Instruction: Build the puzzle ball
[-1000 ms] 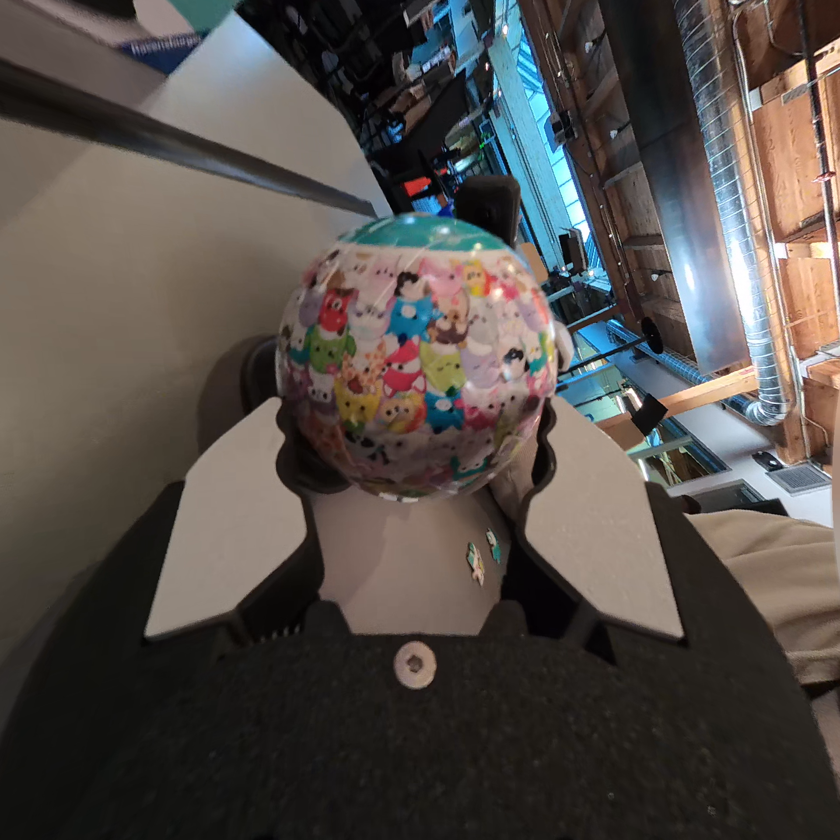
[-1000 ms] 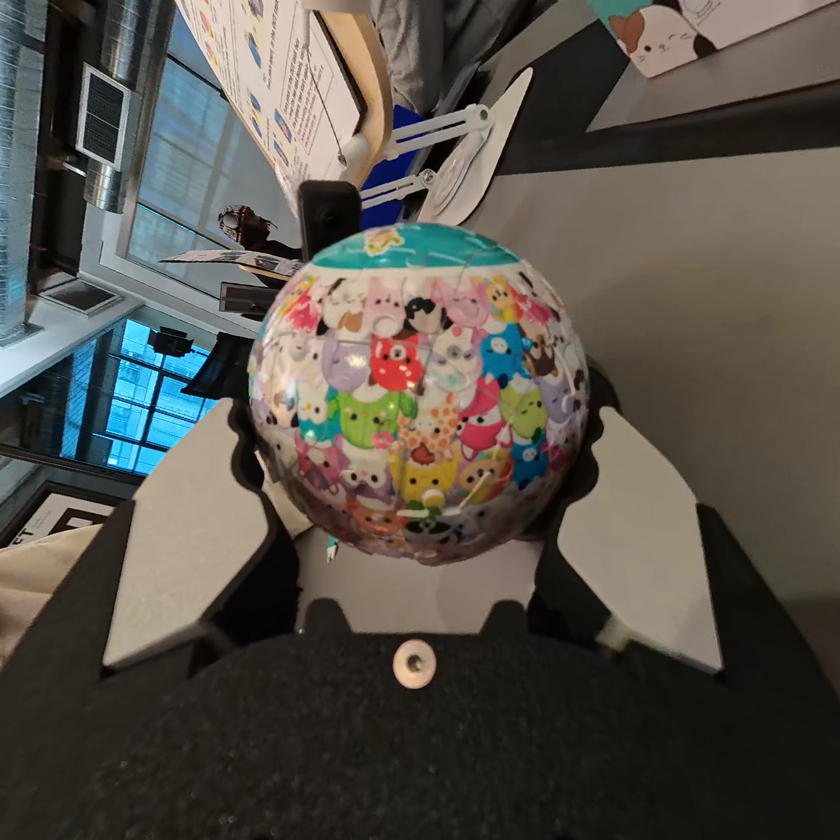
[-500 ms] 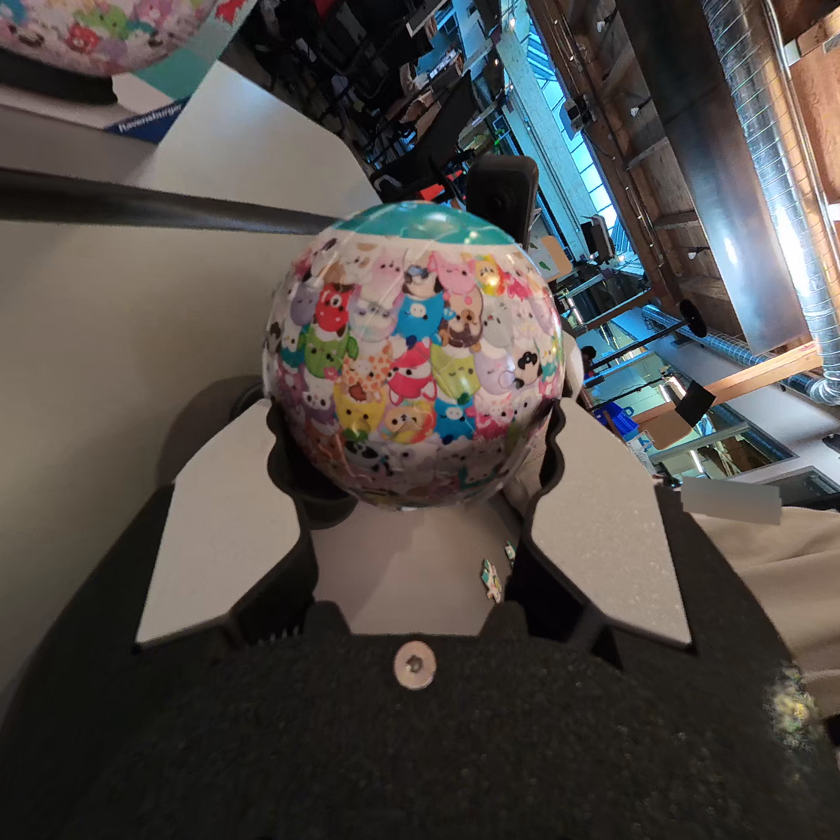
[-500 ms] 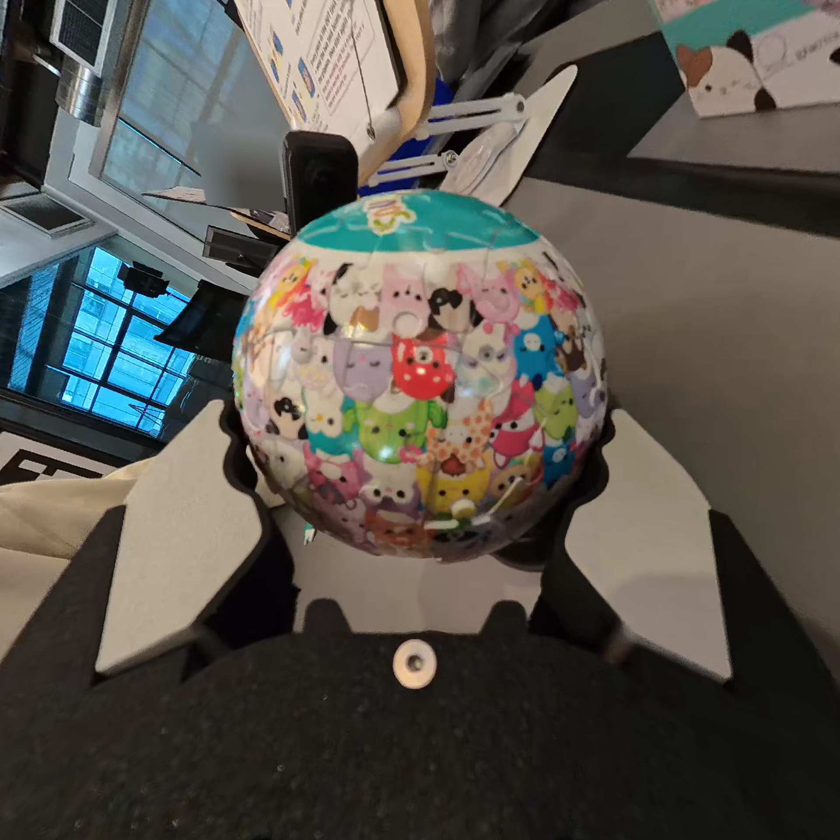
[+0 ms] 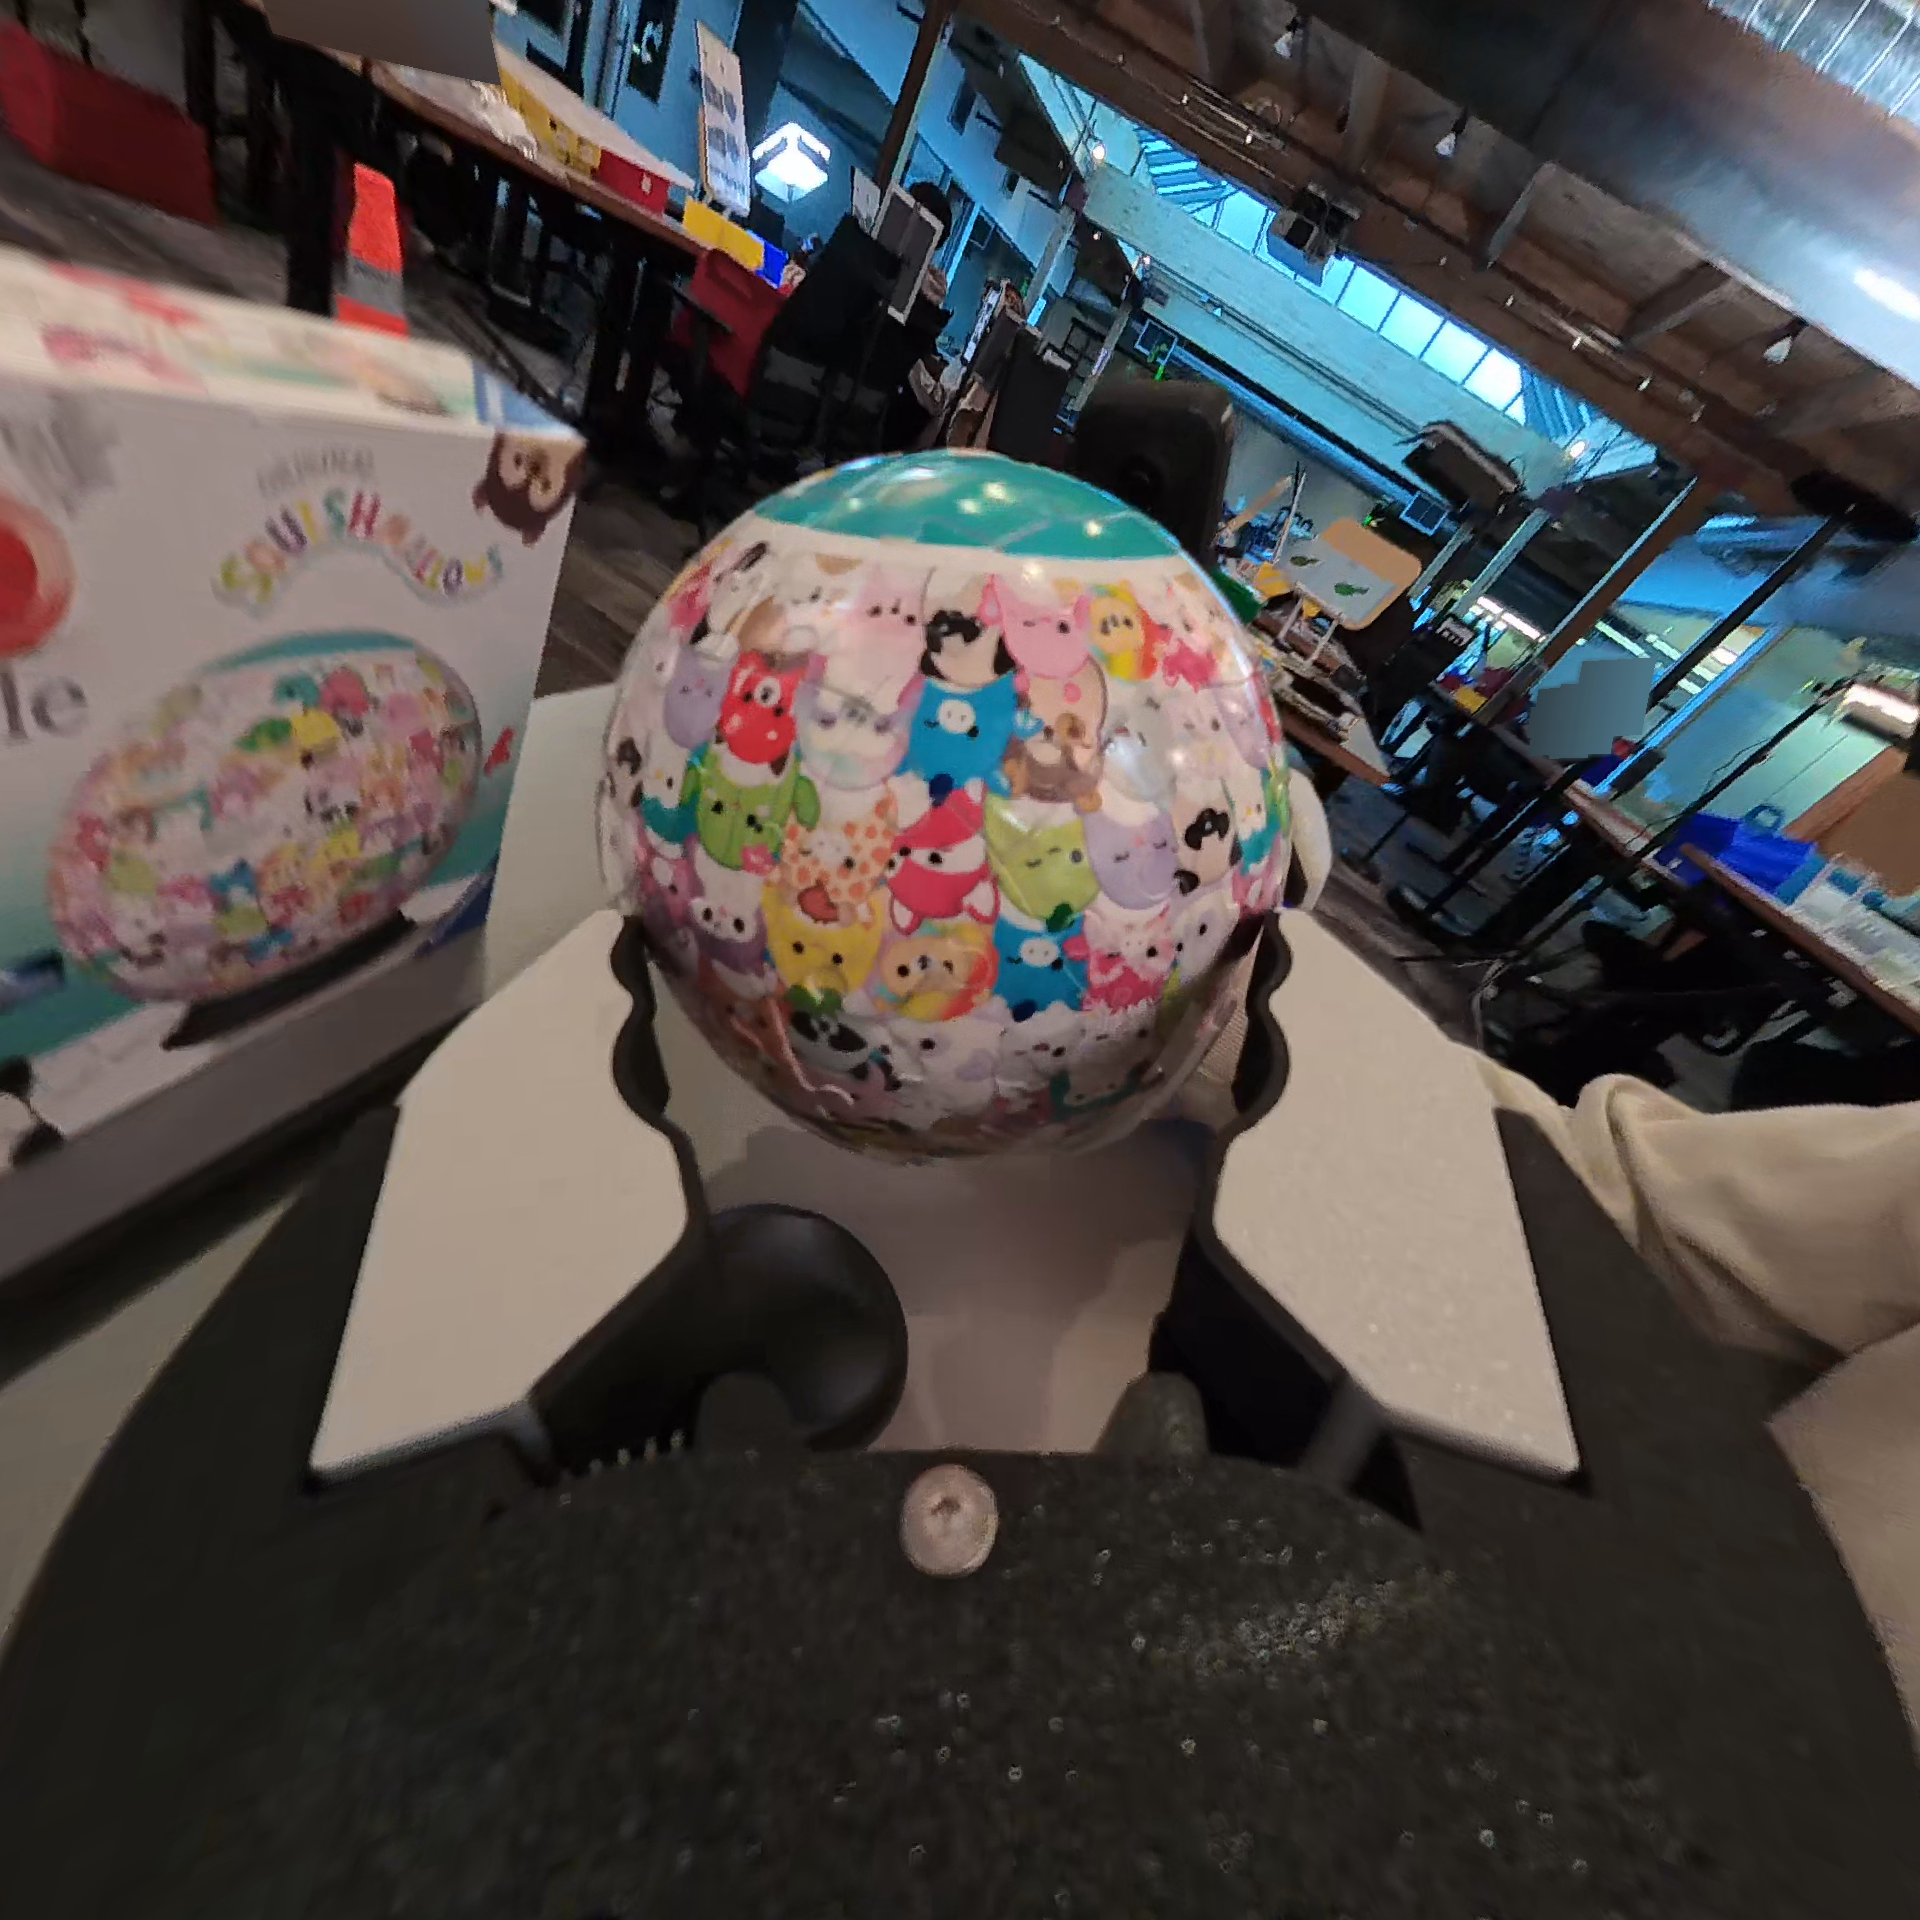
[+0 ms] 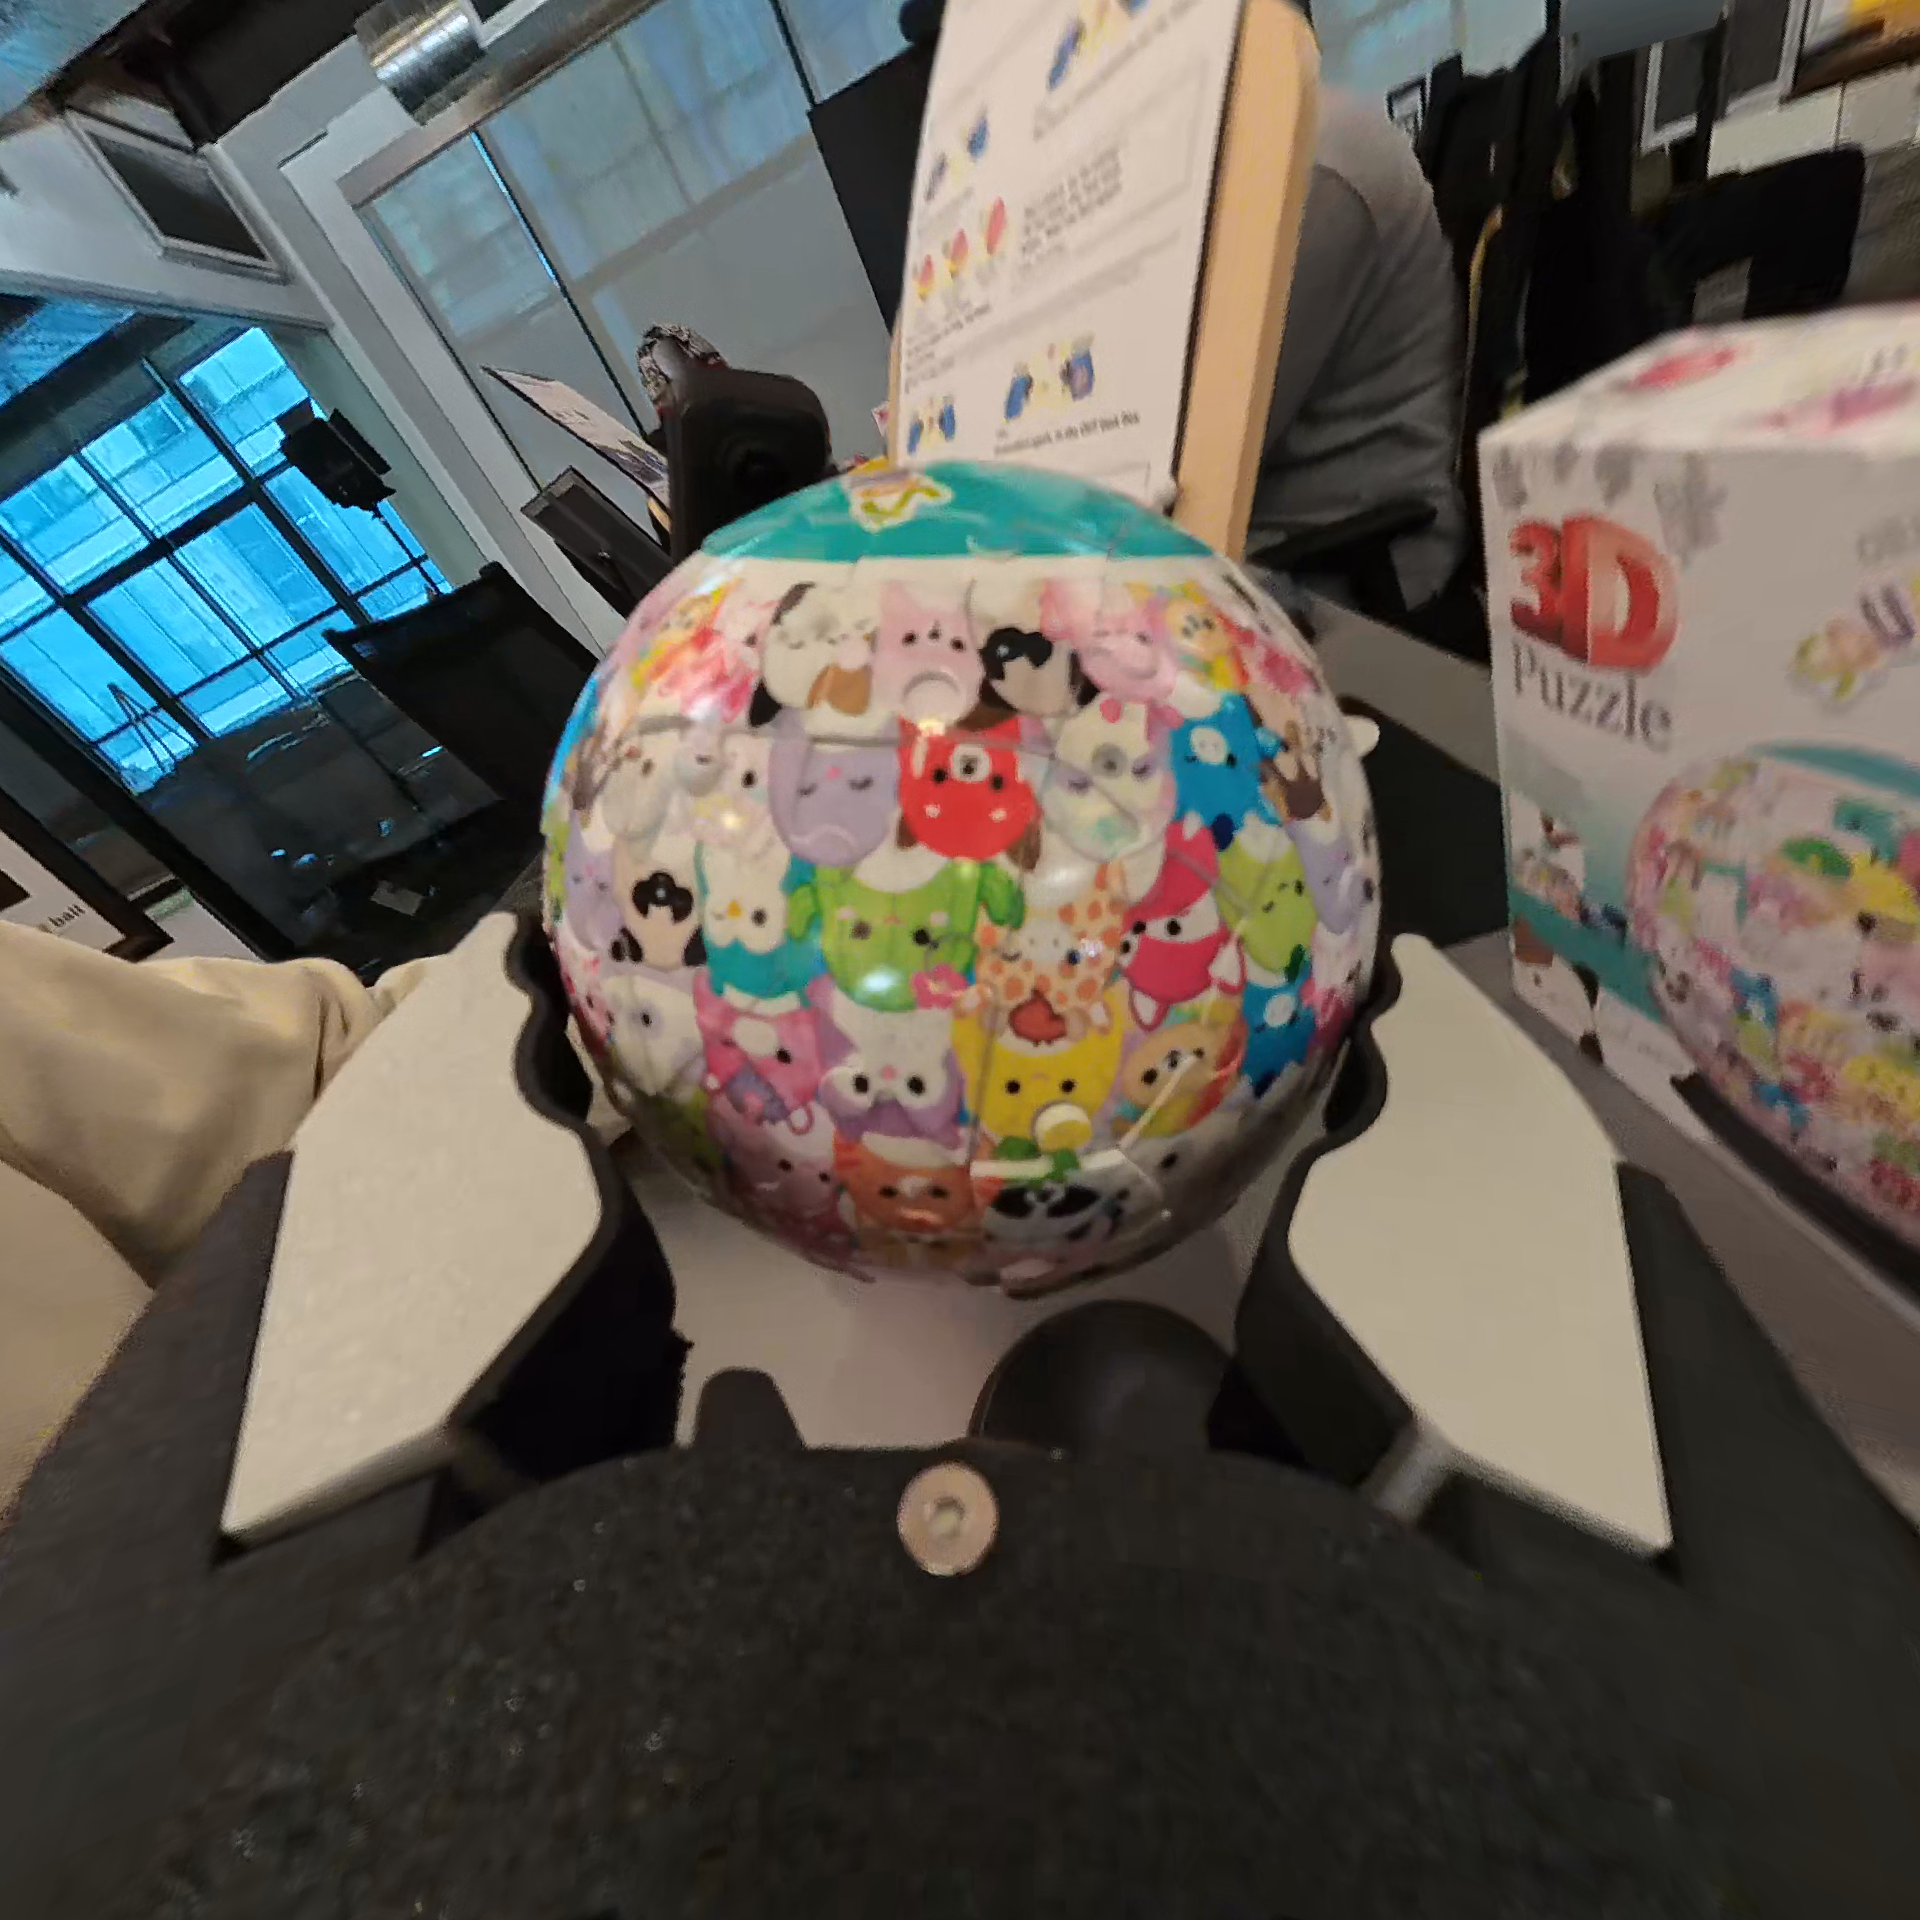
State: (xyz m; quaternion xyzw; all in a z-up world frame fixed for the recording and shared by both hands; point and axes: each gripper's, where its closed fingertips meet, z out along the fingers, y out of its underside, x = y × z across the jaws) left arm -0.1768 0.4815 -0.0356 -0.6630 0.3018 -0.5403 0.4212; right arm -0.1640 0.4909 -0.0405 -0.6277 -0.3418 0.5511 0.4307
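The puzzle ball is a glossy sphere covered in colourful cartoon animals, with a teal cap on top. It is whole on the sides I can see. My left gripper is shut on it, with one finger on each flank. My right gripper is shut on the same ball from the opposite side. The ball is held a little above the white table. A black round stand lies on the table under it and also shows in the right wrist view.
The puzzle's box stands on the table to the left of the ball; in the right wrist view it is on the right. An instruction sheet on a wooden board stands behind. A beige sleeve is at the right.
Both grippers have rolled from sideways to level with the ball held between them. The teal cap stays on top in both views. The box has come into view beside the ball.
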